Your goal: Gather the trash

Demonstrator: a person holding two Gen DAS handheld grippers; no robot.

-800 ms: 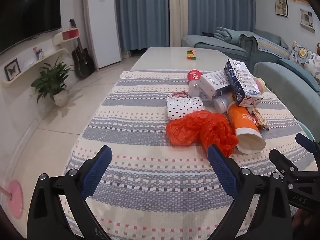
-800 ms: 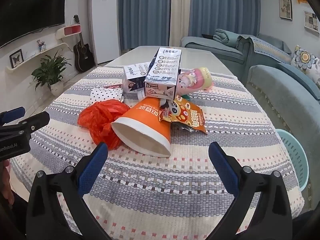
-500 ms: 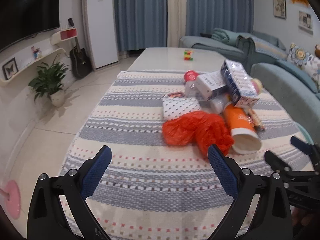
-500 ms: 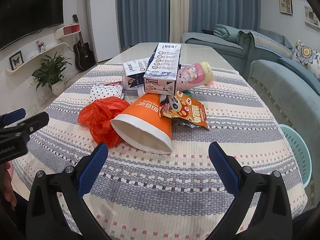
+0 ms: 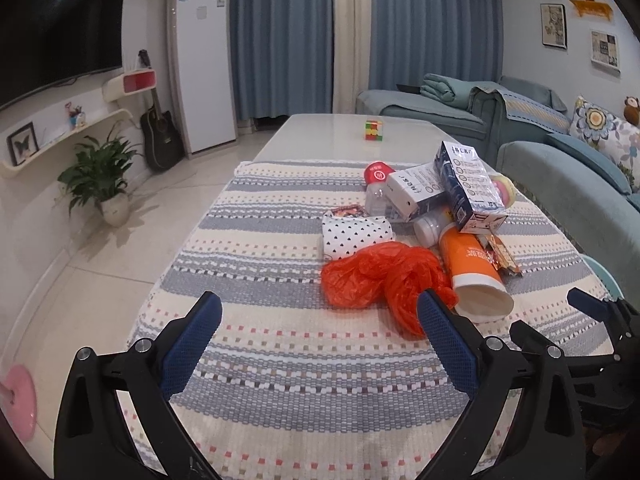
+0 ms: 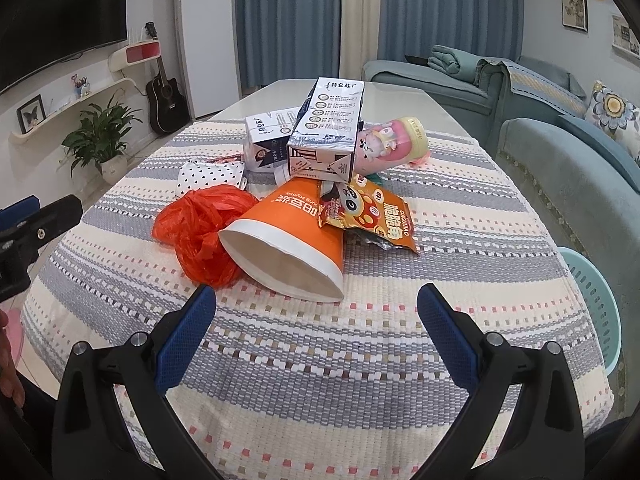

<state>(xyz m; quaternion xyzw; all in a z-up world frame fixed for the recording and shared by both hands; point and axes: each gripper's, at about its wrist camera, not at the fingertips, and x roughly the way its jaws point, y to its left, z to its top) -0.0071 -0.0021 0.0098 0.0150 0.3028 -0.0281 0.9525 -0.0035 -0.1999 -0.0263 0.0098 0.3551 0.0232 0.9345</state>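
Tipped orange paper cup (image 6: 294, 236) looks empty, lying on striped woven tablecloth (image 6: 360, 360); both grippers (image 5: 316, 320) (image 6: 316, 312) wide open, holding nothing.

Blue curtains (image 5: 434, 32), teal sofa (image 5: 560, 168), white fridge (image 5: 204, 60), pale tiled floor (image 5: 92, 264)

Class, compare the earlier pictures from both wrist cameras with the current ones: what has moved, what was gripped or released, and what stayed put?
Only the viewpoints drift slightly: the trash pile sits a little differently in each frame. Nothing was gripped or released. The left gripper and right gripper keep their jaws wide and empty, short of the pile. The orange cup, red plastic bag and milk cartons lie as before on the striped cloth.
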